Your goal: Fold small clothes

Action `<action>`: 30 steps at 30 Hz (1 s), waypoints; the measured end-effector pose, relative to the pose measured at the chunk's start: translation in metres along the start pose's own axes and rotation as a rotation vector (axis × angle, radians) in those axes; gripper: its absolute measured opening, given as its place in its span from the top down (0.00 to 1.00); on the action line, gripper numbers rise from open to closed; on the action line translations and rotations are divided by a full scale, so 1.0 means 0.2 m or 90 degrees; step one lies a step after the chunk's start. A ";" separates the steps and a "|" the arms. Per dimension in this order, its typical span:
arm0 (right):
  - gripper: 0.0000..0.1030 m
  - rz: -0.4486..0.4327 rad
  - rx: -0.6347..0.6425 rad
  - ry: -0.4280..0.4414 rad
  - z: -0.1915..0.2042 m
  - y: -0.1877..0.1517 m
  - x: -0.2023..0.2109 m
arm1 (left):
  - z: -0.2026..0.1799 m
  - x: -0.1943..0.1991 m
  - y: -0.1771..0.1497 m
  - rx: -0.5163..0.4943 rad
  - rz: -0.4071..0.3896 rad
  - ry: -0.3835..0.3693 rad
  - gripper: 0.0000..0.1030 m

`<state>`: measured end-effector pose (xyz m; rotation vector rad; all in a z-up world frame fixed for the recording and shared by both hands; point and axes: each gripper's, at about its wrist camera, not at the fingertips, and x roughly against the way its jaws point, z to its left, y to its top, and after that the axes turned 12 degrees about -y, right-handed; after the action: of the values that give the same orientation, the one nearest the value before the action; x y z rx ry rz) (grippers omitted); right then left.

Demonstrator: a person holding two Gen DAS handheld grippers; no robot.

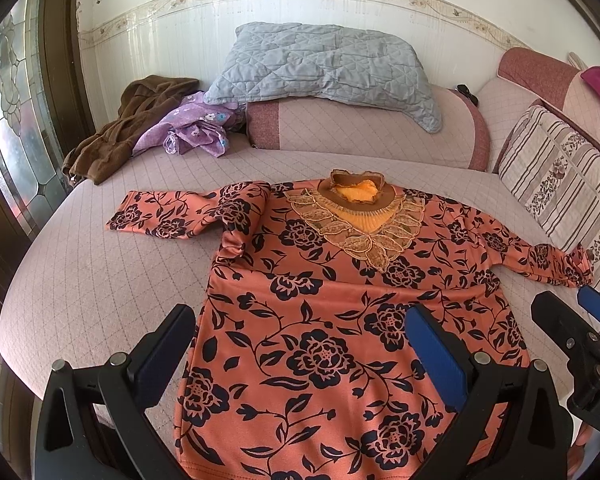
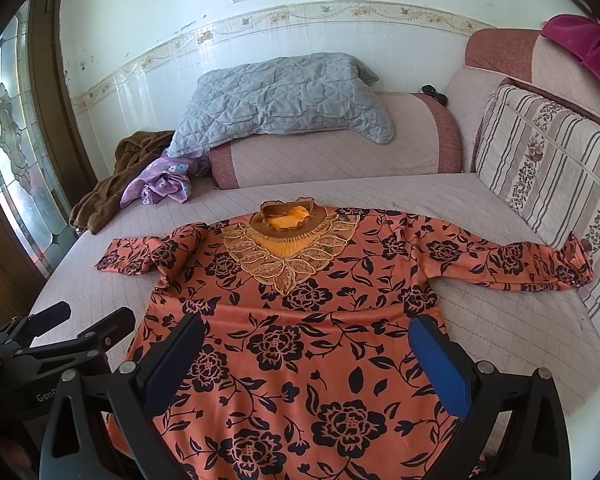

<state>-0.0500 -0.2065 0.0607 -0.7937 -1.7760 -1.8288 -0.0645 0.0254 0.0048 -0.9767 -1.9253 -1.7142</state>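
Note:
An orange top with black flowers (image 1: 332,300) lies face up and spread flat on the pink quilted sofa seat (image 1: 100,280), collar far, hem near. It also shows in the right wrist view (image 2: 300,340). Its left sleeve (image 1: 160,216) is bent; its right sleeve (image 2: 520,260) reaches the striped cushion. My left gripper (image 1: 302,344) is open above the hem's left part, holding nothing. My right gripper (image 2: 304,352) is open above the hem's right part, holding nothing. Each gripper shows at the edge of the other's view: the right gripper (image 1: 572,312) and the left gripper (image 2: 88,316).
A grey quilted pillow (image 1: 320,68) rests on the sofa's far bolster. A brown garment (image 1: 128,128) and a purple flowered garment (image 1: 192,128) lie heaped at the far left. A striped cushion (image 1: 560,176) leans at the right. A glass door (image 1: 8,120) stands to the left.

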 end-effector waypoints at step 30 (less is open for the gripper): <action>0.20 0.138 -0.614 -0.005 -1.68 -0.26 -0.81 | 0.47 -0.46 -0.31 0.123 0.183 0.065 0.00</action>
<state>0.0035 -0.5489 -0.0865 -1.2507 -0.6701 -2.4876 -0.0306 0.0926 -0.1198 -1.0146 -1.7500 -1.3647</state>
